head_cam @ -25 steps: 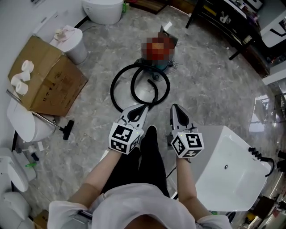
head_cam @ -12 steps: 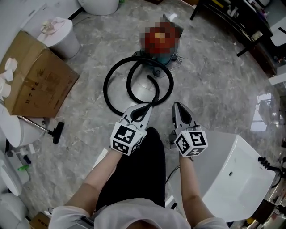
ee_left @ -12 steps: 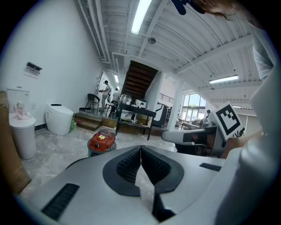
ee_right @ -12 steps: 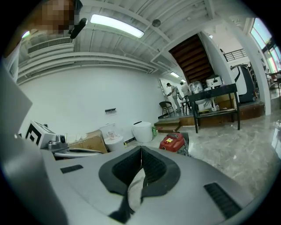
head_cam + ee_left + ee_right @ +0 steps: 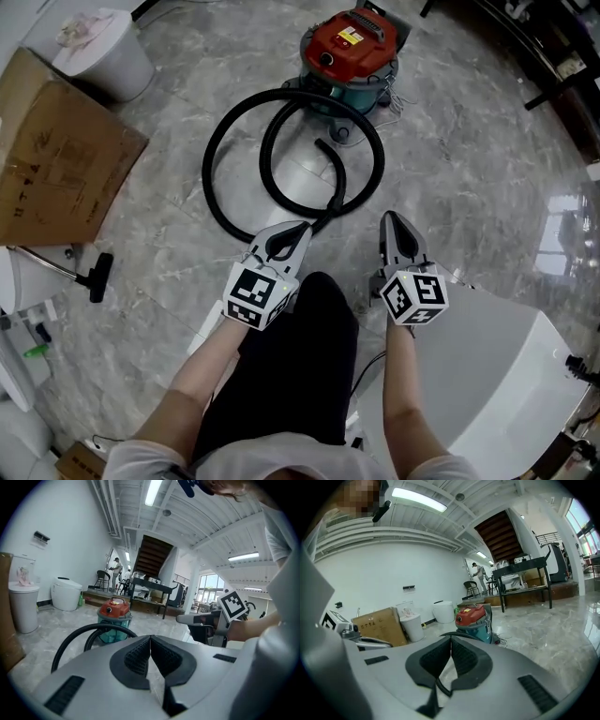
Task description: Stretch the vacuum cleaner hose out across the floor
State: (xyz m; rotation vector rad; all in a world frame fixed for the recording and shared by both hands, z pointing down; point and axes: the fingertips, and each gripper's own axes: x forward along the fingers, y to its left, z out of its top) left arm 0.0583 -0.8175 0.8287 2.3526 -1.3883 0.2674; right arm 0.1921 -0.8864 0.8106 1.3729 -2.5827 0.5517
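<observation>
1. Head view: the black vacuum cleaner hose [image 5: 208, 159] lies coiled in overlapping loops on the grey marble floor [image 5: 469, 159]. It lies right in front of the red-topped canister vacuum cleaner [image 5: 349, 42], with its free end inside the coil. The left gripper [image 5: 300, 227] and the right gripper [image 5: 392, 217] are held side by side above the person's black-trousered legs [image 5: 291, 375], both pointing towards the coil. The left one's tip sits just beside the nearest bend of the hose, but I cannot tell if they touch. A cardboard box [image 5: 56, 169] and a white bin [image 5: 103, 52] stand at the left. A floor brush on a metal tube [image 5: 94, 277] lies below the box, and a white tub [image 5: 497, 375] sits at the right.

2. Left gripper view: the left gripper [image 5: 150, 638] has its ribbed pads pressed together with nothing between them. Beyond it the hose [image 5: 75, 637] arcs up off the floor before the vacuum cleaner [image 5: 114, 613]. The right gripper [image 5: 206, 619] shows at the right, well apart from the hose.

3. Right gripper view: the right gripper [image 5: 451, 641] has its pads pressed flat against each other, pinching nothing. A sliver of hose [image 5: 461, 633] shows just above the tips, in front of the vacuum cleaner [image 5: 472, 616]. The cardboard box [image 5: 379, 625] and bin [image 5: 412, 625] stand to the left.
</observation>
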